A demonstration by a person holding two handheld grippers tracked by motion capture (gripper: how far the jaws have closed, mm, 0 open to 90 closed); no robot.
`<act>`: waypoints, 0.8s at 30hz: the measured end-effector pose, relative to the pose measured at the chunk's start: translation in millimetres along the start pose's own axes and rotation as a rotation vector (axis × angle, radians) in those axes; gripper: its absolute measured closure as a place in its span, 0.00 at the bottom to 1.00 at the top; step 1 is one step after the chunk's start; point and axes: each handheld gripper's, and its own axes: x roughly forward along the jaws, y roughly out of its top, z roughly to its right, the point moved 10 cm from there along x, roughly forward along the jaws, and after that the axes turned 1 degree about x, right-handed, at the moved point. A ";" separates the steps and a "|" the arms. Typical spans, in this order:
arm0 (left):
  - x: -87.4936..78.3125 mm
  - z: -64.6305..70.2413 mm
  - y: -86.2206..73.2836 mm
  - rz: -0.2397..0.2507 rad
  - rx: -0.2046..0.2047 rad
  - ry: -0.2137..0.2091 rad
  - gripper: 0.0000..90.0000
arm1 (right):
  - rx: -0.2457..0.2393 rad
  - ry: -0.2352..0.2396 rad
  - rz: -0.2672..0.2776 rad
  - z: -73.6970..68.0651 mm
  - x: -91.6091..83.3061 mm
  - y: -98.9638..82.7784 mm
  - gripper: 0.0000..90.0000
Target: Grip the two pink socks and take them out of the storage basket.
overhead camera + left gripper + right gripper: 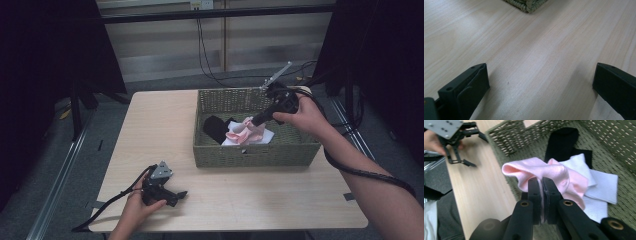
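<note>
1. Left gripper sits on the table at about 7 o'clock, jaws spread wide with nothing between them; its own view shows bare wood with just the basket corner at 12. Risk: it is well apart from the basket, so it can't help fast if the load slips. Its cable trails off the table's near-left edge and could snag if the hand moves quickly.
2. Basket stands right of centre, roughly 1 o'clock from the left gripper. Nothing pins it down. Judgement: a sock catching on the weave could drag or tip the basket during a pull.
3. Pink sock is inside the basket, on top of a white sock and beside a black sock. Right gripper has its jaws pressed together on a fold of the pink fabric. The pinch takes only a thin fold near the tips, so the sock could slide out on a fast lift.
4. Pink fabric drapes over the white one, touching. A lift could bring the white sock along, or drop it outside the basket.
5. Right hand hovers over the basket's far-right corner, at 2 o'clock. The gripper or forearm could clip the rim on the way out.
</note>
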 end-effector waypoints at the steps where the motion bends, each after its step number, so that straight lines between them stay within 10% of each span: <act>1: 0.0 0.0 0.0 0.000 0.000 0.000 0.00 | -0.009 0.006 0.001 -3.3 -0.9 -0.2 0.95; 24: 0.1 0.1 0.0 0.002 -0.001 0.000 0.00 | -0.115 0.187 0.003 -80.6 -5.0 -10.4 0.93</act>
